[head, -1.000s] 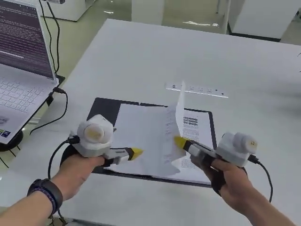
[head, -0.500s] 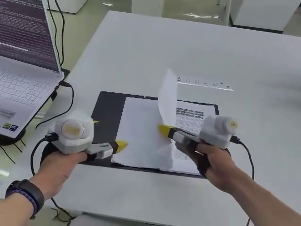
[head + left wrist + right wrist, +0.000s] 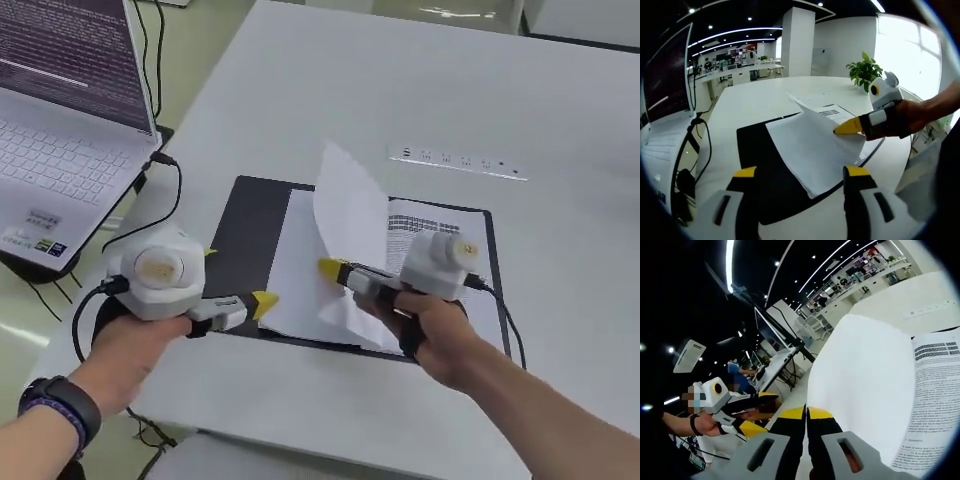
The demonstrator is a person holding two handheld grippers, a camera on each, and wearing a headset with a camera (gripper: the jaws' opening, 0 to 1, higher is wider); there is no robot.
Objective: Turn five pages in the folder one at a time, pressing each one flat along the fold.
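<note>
A black folder (image 3: 250,225) lies open on the white table, with a plain sheet (image 3: 300,260) on its left side and a printed page (image 3: 425,222) on its right. My right gripper (image 3: 330,267) is shut on the lower edge of one page (image 3: 350,200), which stands curled above the fold. In the right gripper view the yellow fingertips (image 3: 820,413) pinch that page (image 3: 860,370), beside the printed page (image 3: 935,390). My left gripper (image 3: 240,285) hovers open at the folder's near left edge. In the left gripper view it (image 3: 801,172) faces the page (image 3: 810,145) and the right gripper (image 3: 850,127).
An open laptop (image 3: 60,130) stands at the left with cables (image 3: 165,200) running toward the folder. A white power strip (image 3: 458,162) lies beyond the folder. The table's near edge (image 3: 300,425) is close below the hands. A potted plant (image 3: 866,72) stands far off.
My right gripper has carried the held page leftward over the fold. My left gripper has drawn back off the sheet to the folder's near left edge. The head camera has shifted.
</note>
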